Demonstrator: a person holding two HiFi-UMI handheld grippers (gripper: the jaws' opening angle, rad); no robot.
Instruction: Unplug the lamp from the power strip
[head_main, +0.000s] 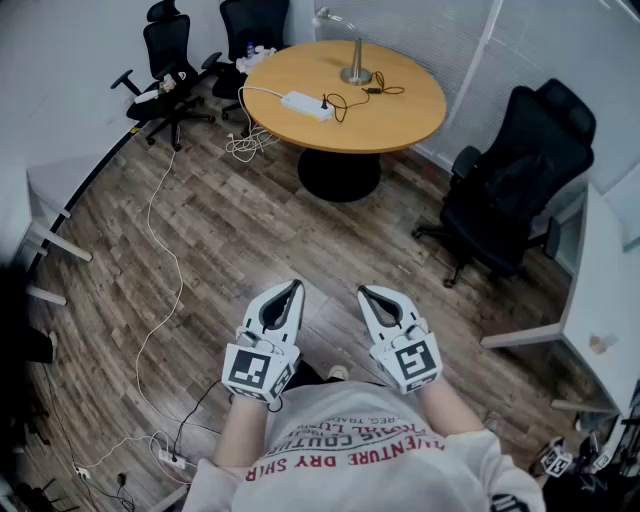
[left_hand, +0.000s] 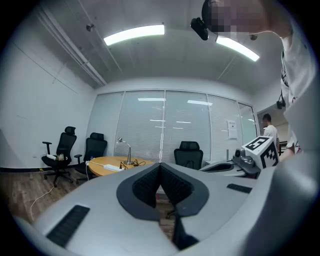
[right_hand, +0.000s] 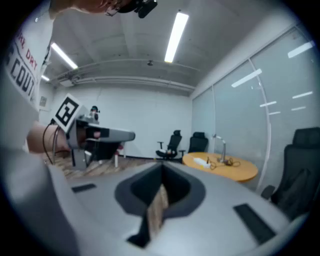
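Note:
The lamp (head_main: 356, 70) stands on its round base at the far side of a round wooden table (head_main: 410, 115). Its black cord (head_main: 345, 100) runs to a plug in the white power strip (head_main: 307, 105) on the table's left part. Both grippers are held close to the person's body, far short of the table. My left gripper (head_main: 294, 288) and my right gripper (head_main: 364, 292) have their jaws together with nothing between them. In the left gripper view the lamp (left_hand: 126, 150) and strip (left_hand: 113, 168) show small beyond the left gripper (left_hand: 160, 164). The right gripper (right_hand: 162, 165) faces the same table (right_hand: 235, 170).
A white cable (head_main: 165, 240) trails from the strip off the table and across the wood floor. Black office chairs stand at the back left (head_main: 165, 60), behind the table (head_main: 250, 30) and at the right (head_main: 520, 180). White desks (head_main: 600, 290) line the right side.

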